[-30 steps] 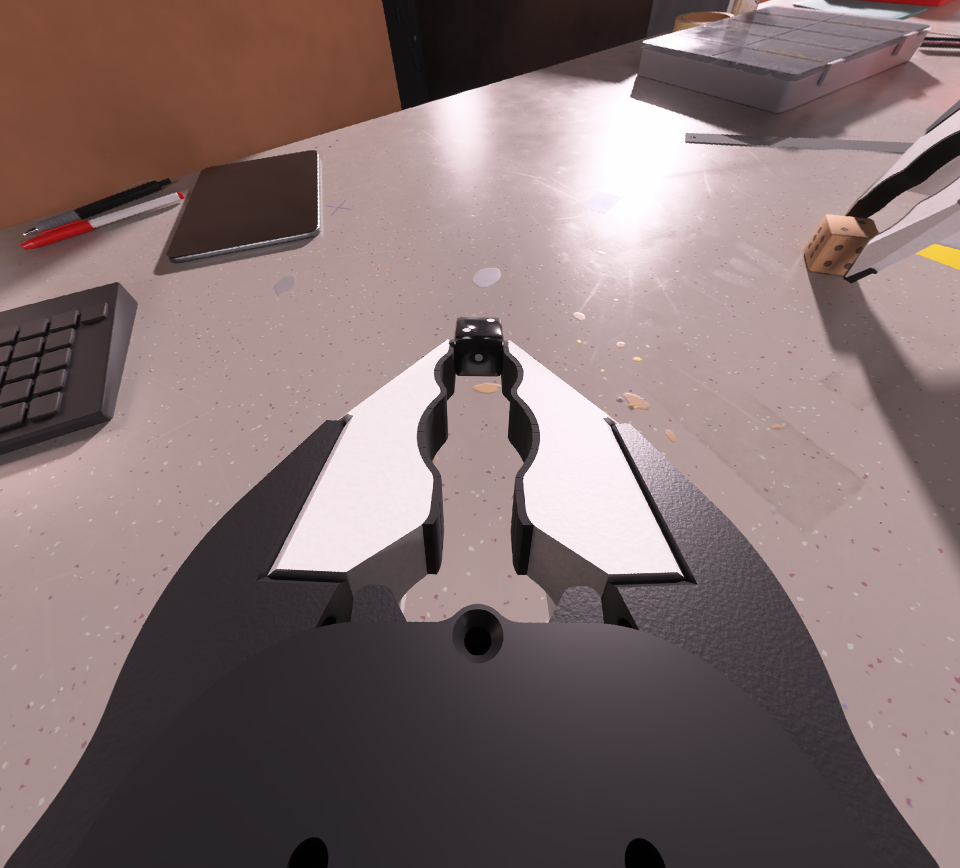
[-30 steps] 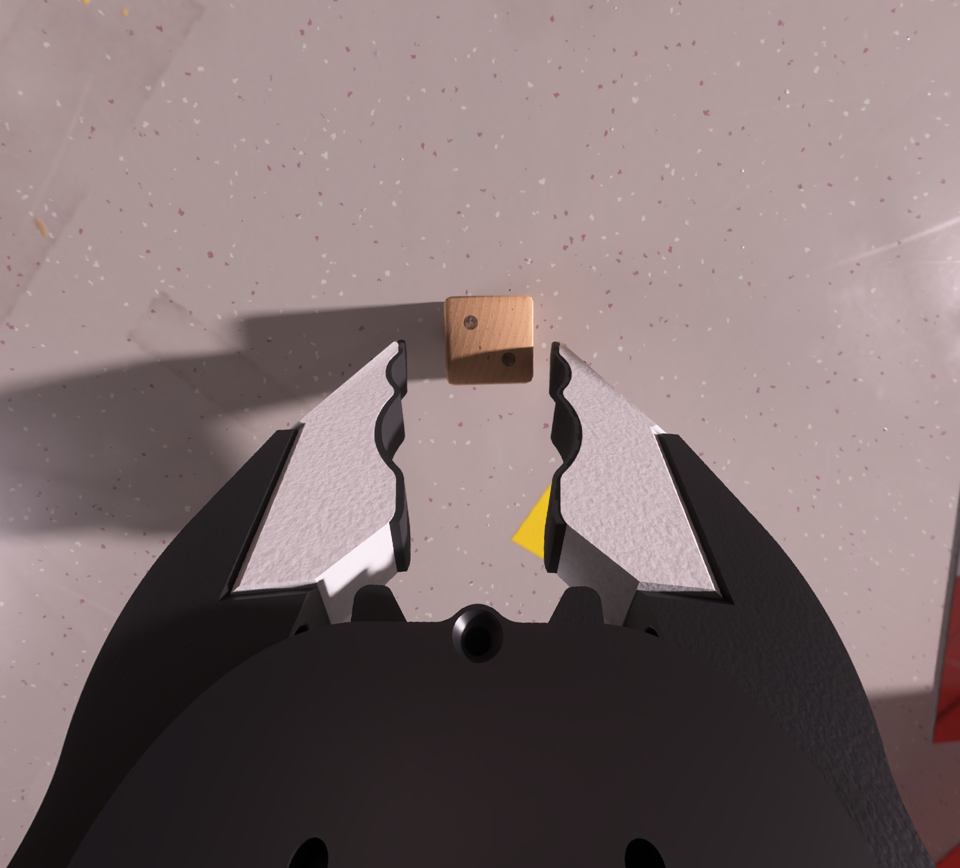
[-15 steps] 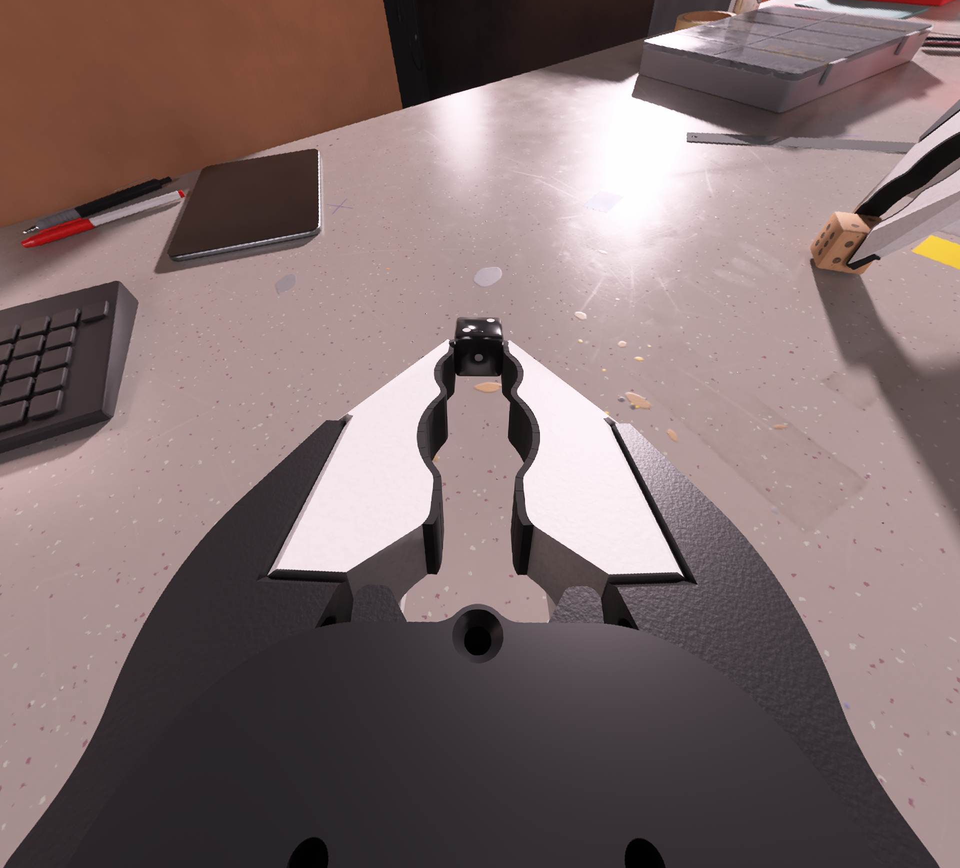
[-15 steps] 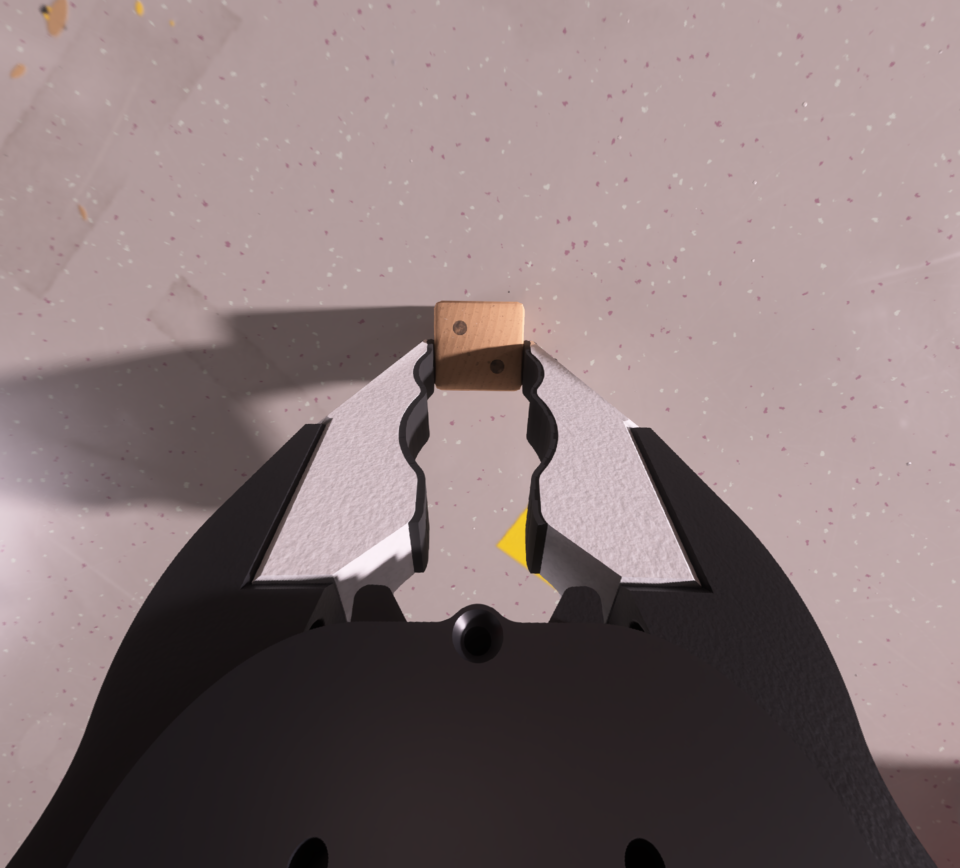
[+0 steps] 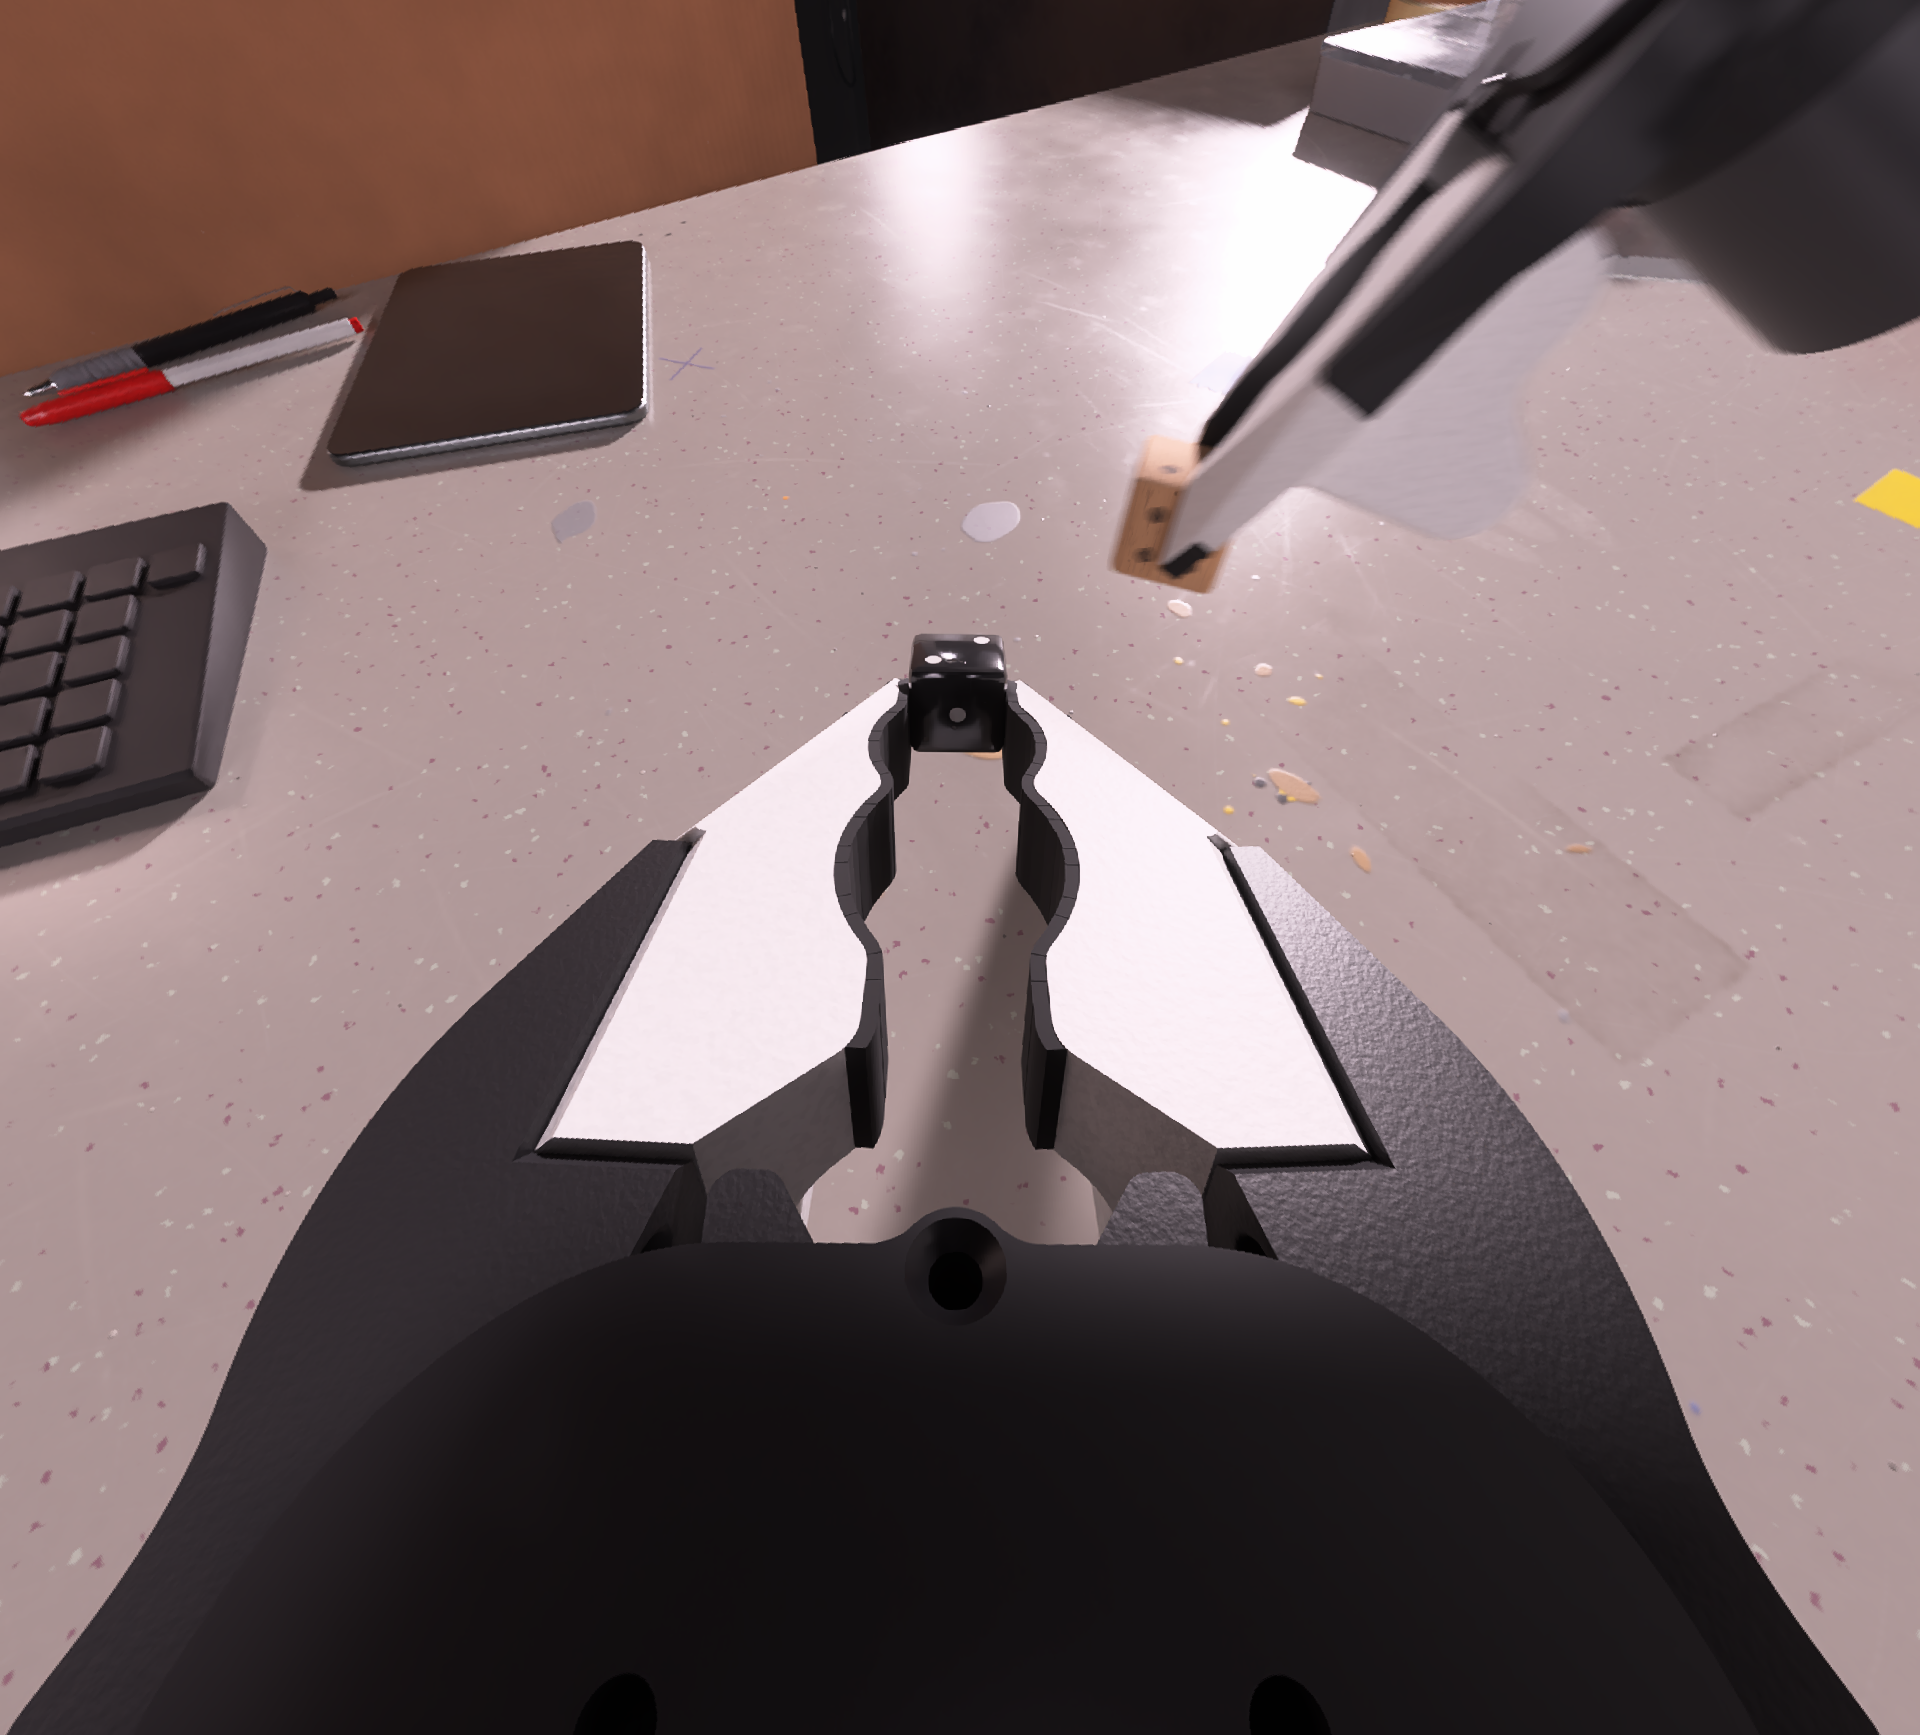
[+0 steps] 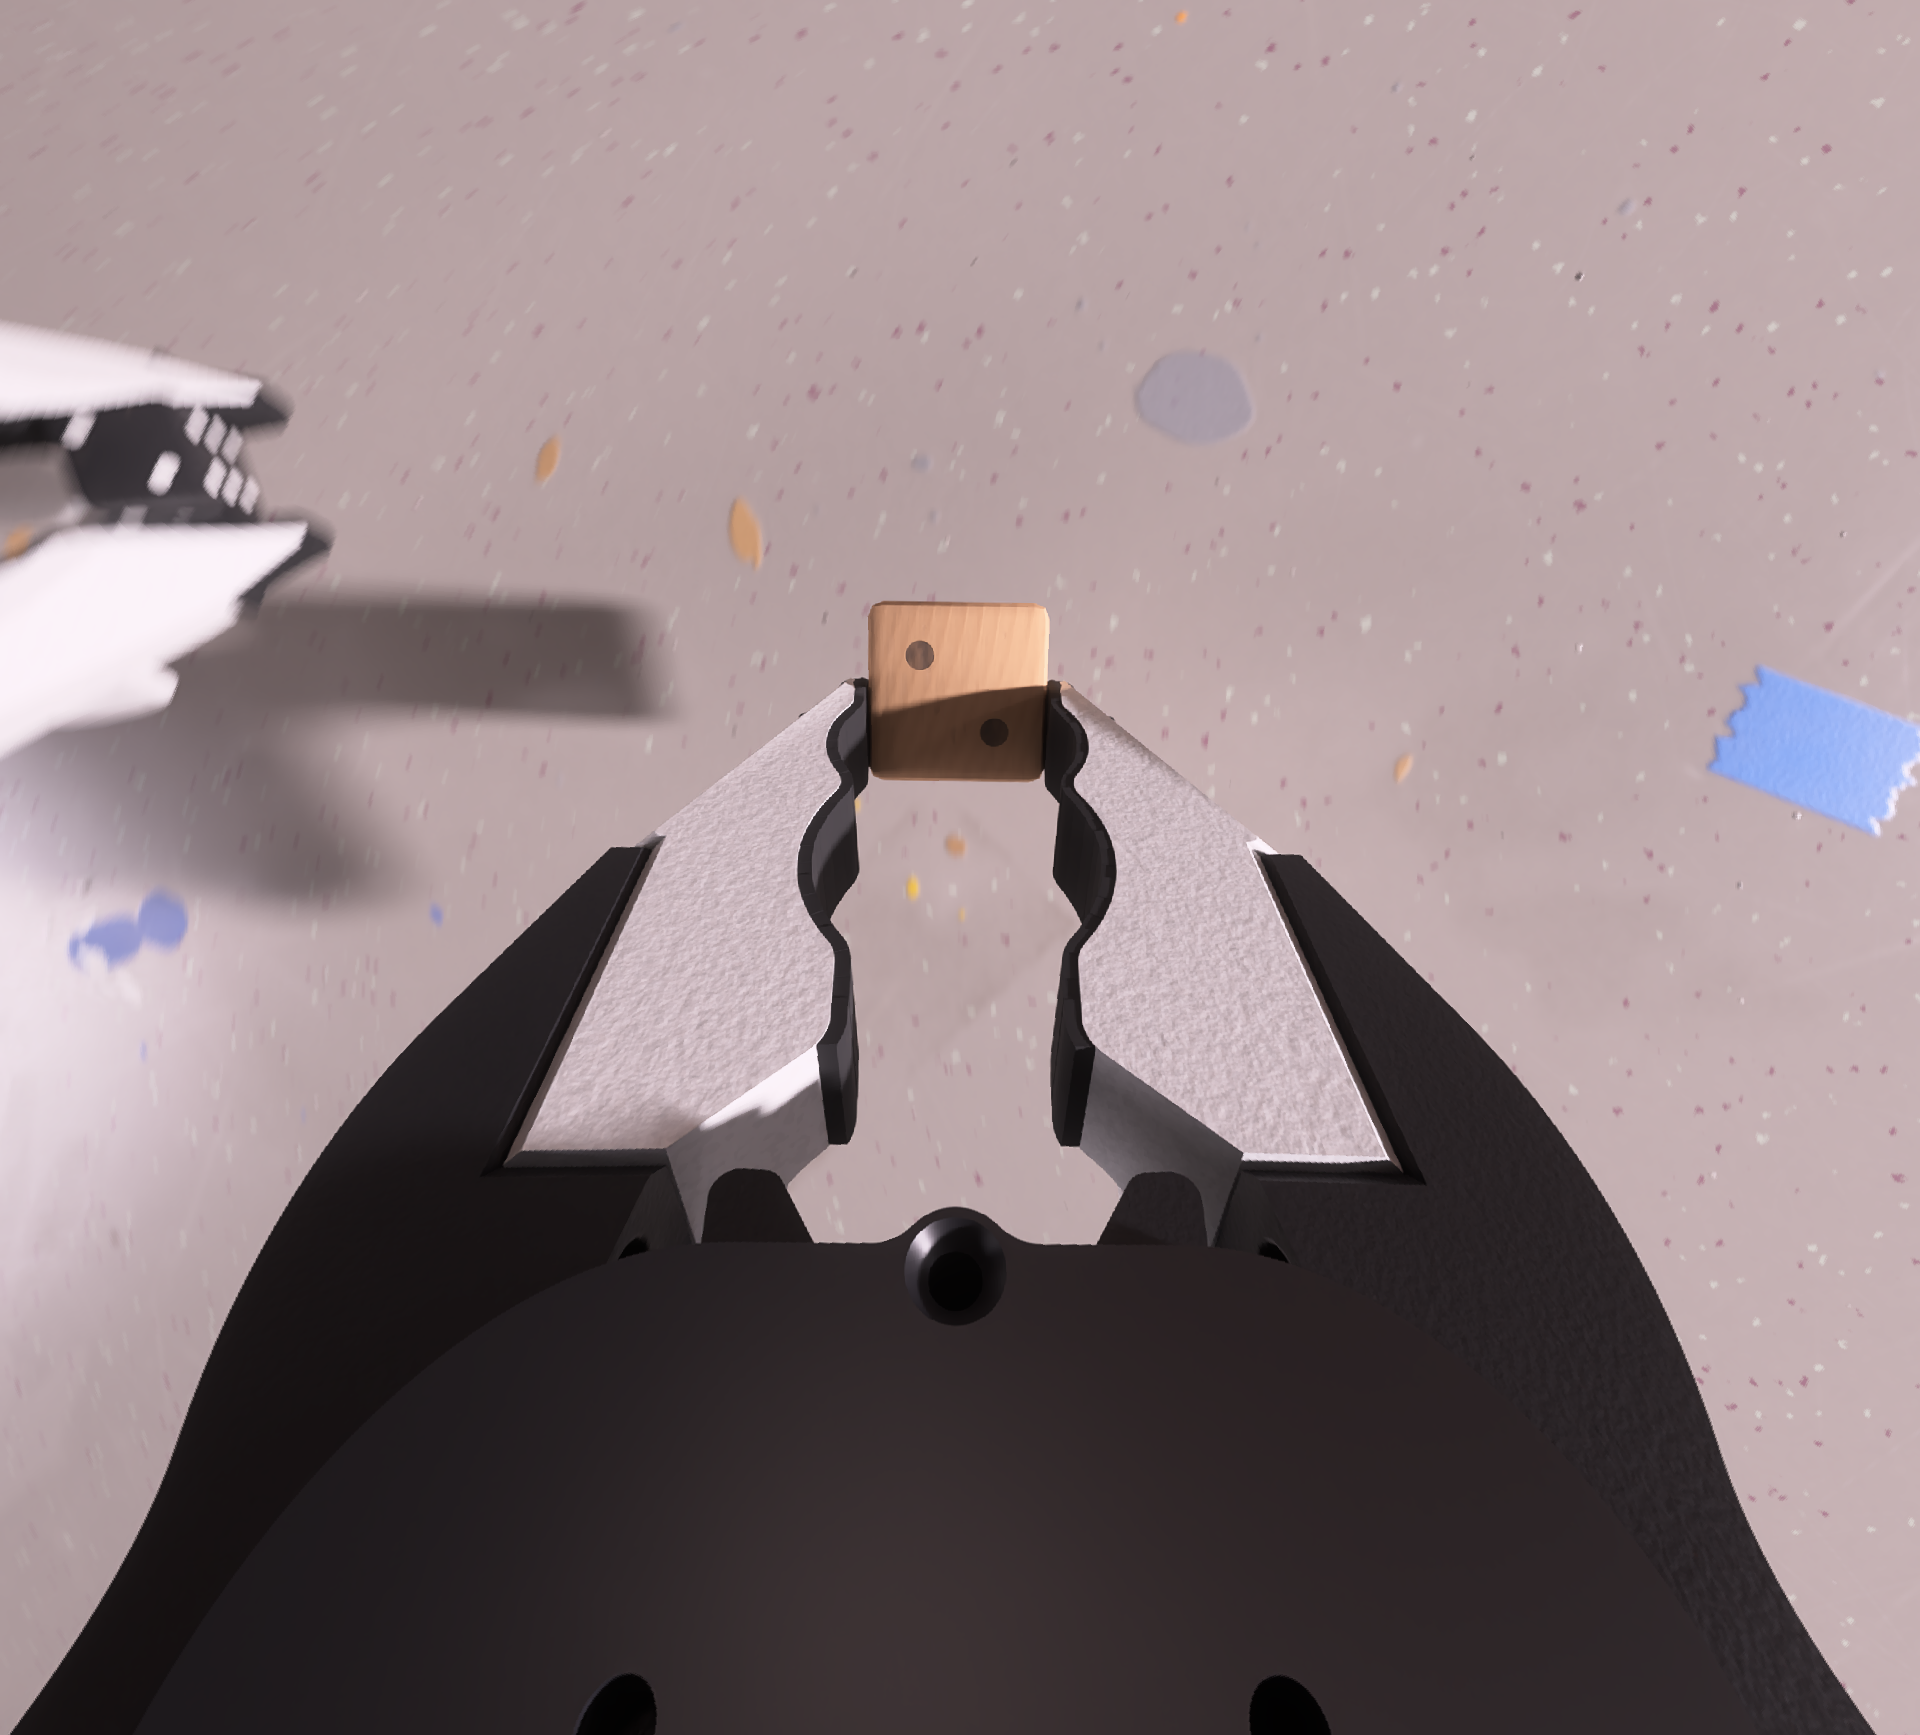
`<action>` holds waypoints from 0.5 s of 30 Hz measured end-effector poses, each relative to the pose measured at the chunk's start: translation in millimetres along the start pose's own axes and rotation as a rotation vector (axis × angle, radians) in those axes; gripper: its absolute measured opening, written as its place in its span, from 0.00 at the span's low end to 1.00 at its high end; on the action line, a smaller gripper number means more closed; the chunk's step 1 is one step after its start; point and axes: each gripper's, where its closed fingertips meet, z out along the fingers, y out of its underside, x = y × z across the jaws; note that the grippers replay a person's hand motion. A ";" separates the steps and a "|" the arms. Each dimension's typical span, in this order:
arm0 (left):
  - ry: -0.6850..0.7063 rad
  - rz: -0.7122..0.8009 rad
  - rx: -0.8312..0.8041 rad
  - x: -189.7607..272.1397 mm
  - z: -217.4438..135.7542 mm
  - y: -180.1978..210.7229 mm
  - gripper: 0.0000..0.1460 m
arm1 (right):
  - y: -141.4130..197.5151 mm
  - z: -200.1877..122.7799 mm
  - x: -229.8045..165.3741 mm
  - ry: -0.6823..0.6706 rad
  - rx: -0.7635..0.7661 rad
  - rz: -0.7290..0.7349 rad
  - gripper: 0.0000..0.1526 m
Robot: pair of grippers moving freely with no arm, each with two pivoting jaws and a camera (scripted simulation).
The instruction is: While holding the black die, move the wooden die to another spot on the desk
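Observation:
My left gripper is shut on the black die and holds it at its fingertips above the desk. My right gripper is shut on the wooden die and carries it in the air above the desk. In the left wrist view the wooden die hangs just right of and beyond the black die, pinched by the right gripper that reaches in from the upper right. In the right wrist view the left gripper with the black die shows at the left edge.
A dark tablet, two pens and a black keyboard lie at the left of the speckled desk. A grey box stands far right. Blue tape and yellow tape stick to the desk.
My right gripper closed on the wooden die, lifted it off the desk and carried it left, close to the black die. My left gripper has stayed still with the black die.

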 end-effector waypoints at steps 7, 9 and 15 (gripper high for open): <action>0.014 -0.035 0.005 -4.1 -1.4 0.6 0.11 | -15.6 32.4 -0.8 0.073 -0.120 0.147 0.22; 0.012 -0.052 0.005 -7.2 -1.9 1.5 0.11 | -9.2 37.5 -4.5 0.070 -0.142 0.194 0.22; 0.033 -0.090 -0.020 -8.1 -1.0 7.4 0.11 | -23.0 13.4 6.8 0.140 -0.038 0.200 0.41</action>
